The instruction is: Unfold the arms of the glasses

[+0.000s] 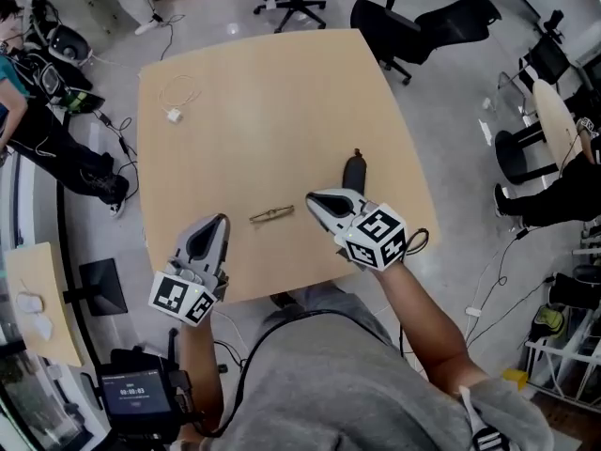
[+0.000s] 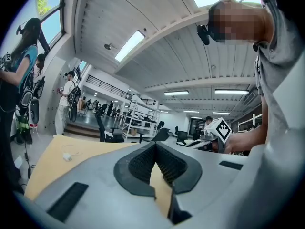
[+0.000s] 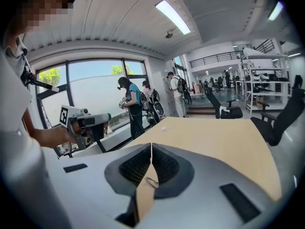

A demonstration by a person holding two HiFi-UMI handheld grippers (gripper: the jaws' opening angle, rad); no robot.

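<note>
The folded glasses [image 1: 271, 214] lie on the table [image 1: 282, 101], between the left gripper [image 1: 222, 221] and right gripper [image 1: 313, 198]. Both are pressed together and empty. I'd open them first, pin the frame, then ease one arm outward.

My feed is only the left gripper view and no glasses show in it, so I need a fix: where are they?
Observer: The glasses lie on the table, between the left gripper and the right gripper, touching neither.
Operator: Are the arms out yet?
Observer: No, they look folded: a thin flat strip in the head view.
Operator: Is the right gripper carrying anything?
Observer: No, its jaws are shut and empty, and the glasses show on the table just beyond them.
</note>
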